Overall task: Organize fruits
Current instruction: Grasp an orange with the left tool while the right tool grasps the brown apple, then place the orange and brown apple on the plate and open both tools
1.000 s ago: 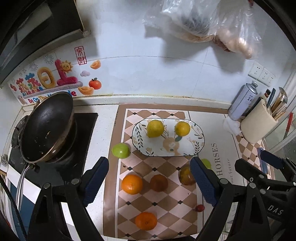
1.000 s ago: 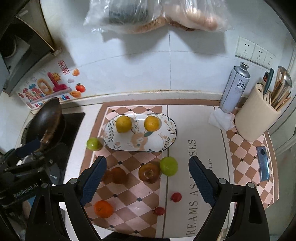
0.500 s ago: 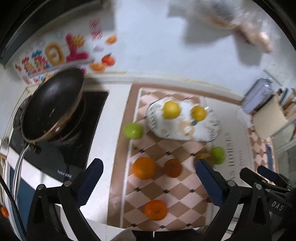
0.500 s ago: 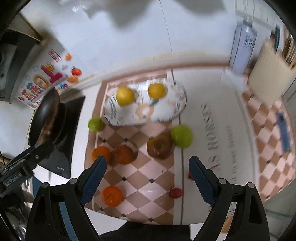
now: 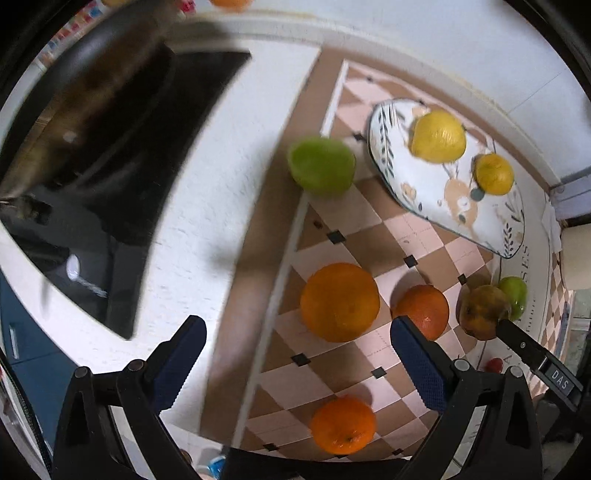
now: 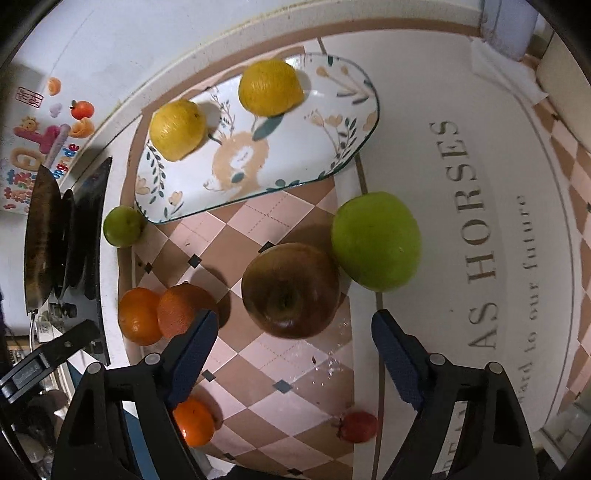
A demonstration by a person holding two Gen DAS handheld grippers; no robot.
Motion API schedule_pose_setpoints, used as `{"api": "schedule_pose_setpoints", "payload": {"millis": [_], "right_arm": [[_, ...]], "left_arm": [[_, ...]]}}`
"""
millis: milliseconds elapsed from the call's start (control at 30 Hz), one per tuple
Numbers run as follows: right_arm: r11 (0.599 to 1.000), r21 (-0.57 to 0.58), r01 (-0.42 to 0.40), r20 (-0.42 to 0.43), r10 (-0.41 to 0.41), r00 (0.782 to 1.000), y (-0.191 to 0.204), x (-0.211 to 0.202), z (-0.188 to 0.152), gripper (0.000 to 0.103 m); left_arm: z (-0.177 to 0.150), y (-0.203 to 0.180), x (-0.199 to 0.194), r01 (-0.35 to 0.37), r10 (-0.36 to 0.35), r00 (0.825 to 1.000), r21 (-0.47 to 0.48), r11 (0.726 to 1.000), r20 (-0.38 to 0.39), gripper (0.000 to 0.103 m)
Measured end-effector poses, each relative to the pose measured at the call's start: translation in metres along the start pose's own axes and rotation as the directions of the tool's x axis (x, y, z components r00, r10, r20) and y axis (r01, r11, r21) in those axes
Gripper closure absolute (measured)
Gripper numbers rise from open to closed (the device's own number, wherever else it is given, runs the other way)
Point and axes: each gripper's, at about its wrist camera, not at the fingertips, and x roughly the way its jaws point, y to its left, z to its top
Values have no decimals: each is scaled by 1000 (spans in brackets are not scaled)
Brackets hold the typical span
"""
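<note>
An oval patterned plate (image 6: pixel 295 147) holds a yellow lemon-like fruit (image 6: pixel 177 130) and a yellow-orange citrus (image 6: pixel 270 88); it also shows in the left wrist view (image 5: pixel 458 206). My right gripper (image 6: pixel 293 350) is open, just above a dark brown apple (image 6: pixel 291 290) beside a large green apple (image 6: pixel 376 242). My left gripper (image 5: pixel 295 363) is open, low over a big orange (image 5: pixel 340 302). Other oranges (image 5: pixel 423 311) (image 5: pixel 343 424), a small green fruit (image 5: pixel 321 166) and a small red fruit (image 6: pixel 357 426) lie on the checkered mat (image 6: pixel 258 391).
A black frying pan (image 6: pixel 40 236) sits on a dark stove (image 5: pixel 122 177) at the left. A cream utensil holder (image 6: pixel 569 88) and a spray can's base (image 6: pixel 509 26) stand at the back right. The right gripper's finger (image 5: pixel 532 354) reaches into the left wrist view.
Both grippers have dropped toward the mat and the fruits loom larger. The right has closed in on the brown apple, the left on the big orange. Both stay open.
</note>
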Motion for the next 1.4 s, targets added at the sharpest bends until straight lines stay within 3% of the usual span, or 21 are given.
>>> {"api": "schedule_pose_setpoints", "payload": {"millis": [133,300,467,567,733,867,1167,1400], "right_arm": [[1000,3,4,-20,-4,1000,1,11,9,21],[1000,12,-5,-58,6,998,3,34,16,31],[1000,-19,18,-65,-20,998,11,44,17,33],[999,-42,17,-79,-20,997,13,45,16,34],[997,-79,19,-133,-30,991,15,49,1,34],[999,-46,6,-122,-12,992,13,50,-2,33],[994,-100,47,-92,-56,994,22,47,-8,35],[994,-109,-20,6,21,1000,33,0,10,35]], "left_arm": [[10,-13,25,13,-11,998,25,1000,-54,3],[11,-24,45,27,-24,995,30,999,-95,3],[8,-27,55,36,-33,993,29,999,-110,29],[6,-30,57,72,-69,991,22,997,-112,39],[-2,-37,55,62,-58,994,47,997,-95,39],[-2,-43,56,50,-44,996,70,996,-84,38],[7,-41,53,53,-49,997,80,995,-55,40],[20,-51,-15,132,-138,989,111,985,54,40]]}}
